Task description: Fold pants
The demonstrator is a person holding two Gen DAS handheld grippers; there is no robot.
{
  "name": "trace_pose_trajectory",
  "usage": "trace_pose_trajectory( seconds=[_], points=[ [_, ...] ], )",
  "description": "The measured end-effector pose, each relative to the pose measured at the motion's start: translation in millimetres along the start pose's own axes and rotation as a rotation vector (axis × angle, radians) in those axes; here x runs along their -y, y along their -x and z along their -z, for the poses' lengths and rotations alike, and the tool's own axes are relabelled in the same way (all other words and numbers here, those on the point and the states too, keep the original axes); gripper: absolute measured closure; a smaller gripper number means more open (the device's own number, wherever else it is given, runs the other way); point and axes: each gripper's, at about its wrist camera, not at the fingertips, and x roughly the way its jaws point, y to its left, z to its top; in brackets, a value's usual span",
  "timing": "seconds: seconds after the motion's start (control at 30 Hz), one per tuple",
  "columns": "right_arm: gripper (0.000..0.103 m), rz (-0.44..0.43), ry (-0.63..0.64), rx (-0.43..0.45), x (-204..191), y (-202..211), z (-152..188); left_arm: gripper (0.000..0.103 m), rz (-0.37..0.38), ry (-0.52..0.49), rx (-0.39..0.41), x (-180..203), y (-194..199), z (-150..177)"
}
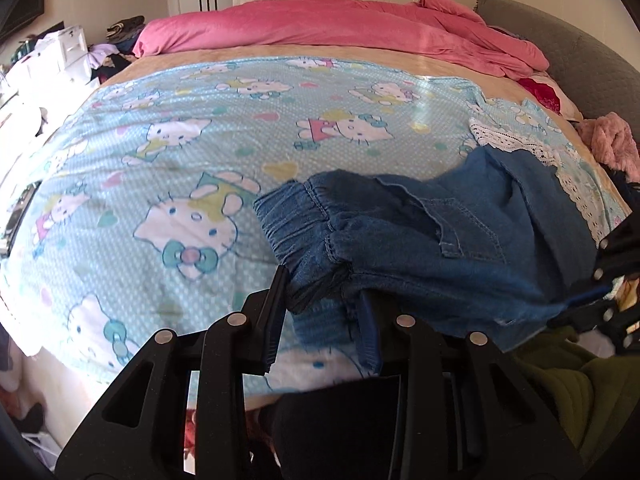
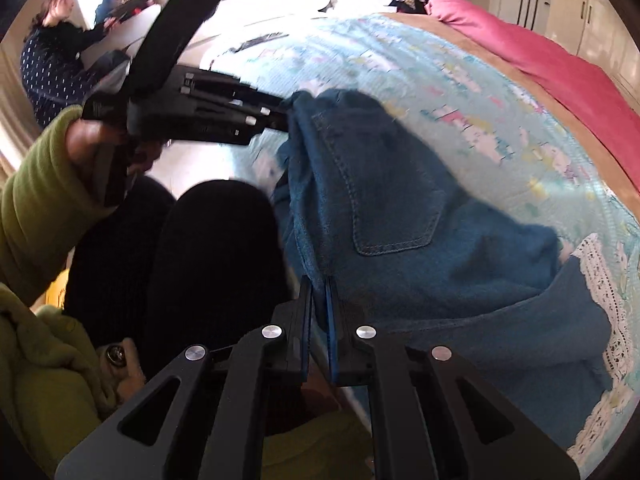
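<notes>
A: What do the pants (image 1: 440,236) look like?

B: Blue denim, with a gathered elastic waistband (image 1: 296,216) and stitched patch pockets; one back pocket (image 2: 394,204) shows plainly from the right wrist view. They are bunched and creased, not flat.

A: Where are they?

B: At the near edge of the bed (image 1: 440,70), partly lying on the light blue cartoon-cat sheet (image 1: 200,128) and partly lifted between the two grippers. One fold of them covers part of the white lace trim (image 1: 516,142) at the sheet's right side.

A: And the grippers?

B: The left gripper (image 1: 320,304) has its fingers a little apart with the waistband cloth bunched between them; from the right wrist view it looks clamped on that end of the pants. The right gripper (image 2: 319,320) has its fingers nearly together, pinching a denim edge.

A: Any writing or labels?

B: None that can be read; the sheet carries only cat faces, bows and hearts. A pink quilt (image 1: 340,24) lies heaped at the far end of the bed
</notes>
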Motion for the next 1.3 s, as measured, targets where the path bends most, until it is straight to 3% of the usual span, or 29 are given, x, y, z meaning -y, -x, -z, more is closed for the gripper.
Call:
trace_pose_trajectory(
  seconds=[0.27,0.43,0.53,0.7,0.77,0.83,0.97,1.07,1.13,1.3],
  points=[
    [0.097,-0.013,-0.066,-0.062,0.3,-30.0,10.7,0.076,0.013,0.095,-0.045,-15.9,7.3,24.6],
    [0.094,-0.022,-0.057,-0.075,0.7,-37.4,10.3,0.077,-0.001,0.156,0.019,-21.5,40.3,28.7],
    [0.093,-0.028,-0.069,-0.08,2.4,-43.7,10.0,0.077,0.054,0.125,0.052,-2.3,48.9,19.3],
    [0.081,-0.075,-0.092,-0.06,5.8,-34.1,11.8,0.079,0.079,0.032,0.007,38.6,15.9,5.2],
    [0.08,-0.079,-0.1,-0.024,8.5,-18.7,12.4,0.081,0.013,0.002,-0.037,44.7,-3.9,8.4],
    [0.074,-0.065,-0.12,0.025,15.8,-2.5,13.0,0.081,0.006,0.012,-0.076,42.2,-16.8,15.0],
    [0.068,-0.008,-0.172,0.066,35.5,3.8,10.9,0.081,0.032,0.038,-0.076,36.0,-16.1,18.1],
    [0.068,0.024,-0.246,0.016,48.4,-23.3,12.0,0.081,0.035,0.042,-0.08,34.8,-18.1,20.8],
    [0.068,0.043,-0.285,-0.082,55.1,-49.9,15.4,0.081,0.038,0.044,-0.08,34.2,-19.4,22.1],
    [0.062,0.021,-0.296,-0.068,56.0,-51.2,17.9,0.081,0.038,0.04,-0.076,35.6,-21.5,22.5]
  ],
)
